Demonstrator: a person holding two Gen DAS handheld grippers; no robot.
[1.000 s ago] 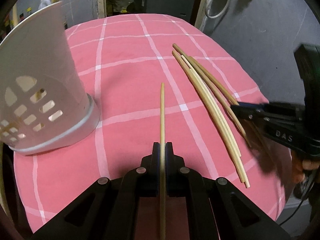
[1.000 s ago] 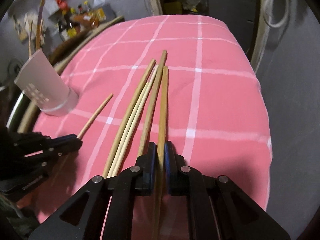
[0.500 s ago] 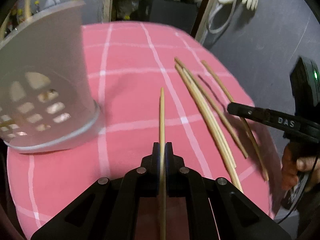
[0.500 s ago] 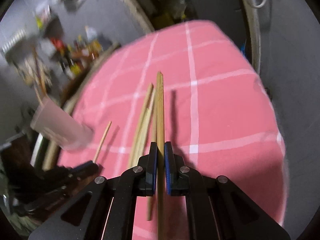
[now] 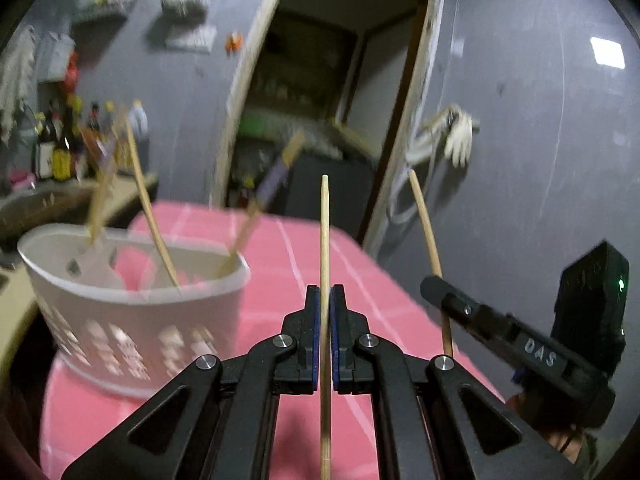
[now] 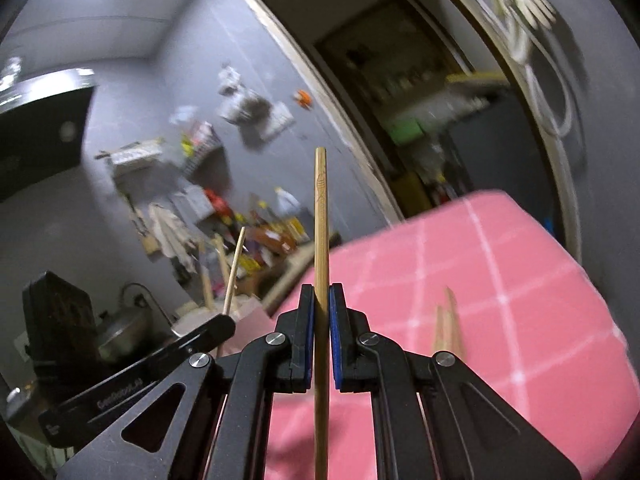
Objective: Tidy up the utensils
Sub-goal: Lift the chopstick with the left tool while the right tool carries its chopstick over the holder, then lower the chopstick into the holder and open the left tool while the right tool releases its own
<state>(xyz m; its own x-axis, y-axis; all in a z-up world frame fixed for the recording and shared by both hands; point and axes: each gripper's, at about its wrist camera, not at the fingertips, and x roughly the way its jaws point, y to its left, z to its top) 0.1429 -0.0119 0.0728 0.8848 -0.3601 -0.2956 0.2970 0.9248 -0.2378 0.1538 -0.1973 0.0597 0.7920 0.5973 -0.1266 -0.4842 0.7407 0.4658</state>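
My left gripper (image 5: 325, 292) is shut on a wooden chopstick (image 5: 325, 232) that points up, raised above the pink checked tablecloth (image 5: 304, 264). To its left stands the white perforated utensil holder (image 5: 132, 304) with several chopsticks leaning inside. My right gripper (image 6: 321, 292) is shut on another wooden chopstick (image 6: 321, 216), also tilted up; it shows at the right of the left wrist view (image 5: 430, 280), holding its chopstick (image 5: 426, 232). Loose chopsticks (image 6: 448, 328) lie on the cloth, mostly hidden behind the right gripper.
A doorway (image 5: 332, 92) opens behind the table. Bottles and clutter (image 5: 64, 148) sit on a counter at the left. A glove and cord (image 5: 452, 140) hang on the grey wall. The table edge (image 6: 600, 308) falls away at the right.
Both grippers have lifted their chopsticks off the cloth and tilted upward. The views swung from the table top to the room, and the holder's open top came into view.
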